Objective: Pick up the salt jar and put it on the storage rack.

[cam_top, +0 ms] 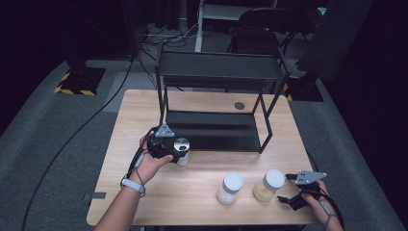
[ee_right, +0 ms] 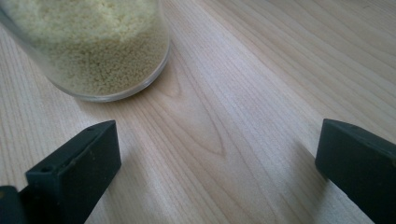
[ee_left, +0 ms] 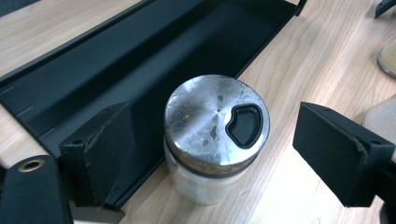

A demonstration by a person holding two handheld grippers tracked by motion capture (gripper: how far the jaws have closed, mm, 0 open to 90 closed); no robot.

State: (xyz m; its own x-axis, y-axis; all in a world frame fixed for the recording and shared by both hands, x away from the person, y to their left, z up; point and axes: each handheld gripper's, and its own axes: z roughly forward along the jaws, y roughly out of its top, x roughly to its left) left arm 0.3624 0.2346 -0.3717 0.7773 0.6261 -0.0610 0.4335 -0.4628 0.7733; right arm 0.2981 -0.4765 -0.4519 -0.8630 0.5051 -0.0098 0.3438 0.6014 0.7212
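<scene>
A small glass shaker jar with a scuffed metal lid and a black pour hole stands on the wooden table, against the front edge of a black rack's lower shelf. My left gripper is open around it. In the left gripper view the jar sits between the two pads, with a gap on each side. My right gripper rests open at the table's front right. A jar of yellow grains stands just ahead of its jaws, outside them.
The two-tier black metal rack takes up the back middle of the table. A white-lidded jar of pale powder and the yellow-grain jar stand side by side near the front. A dark round disc lies behind the rack.
</scene>
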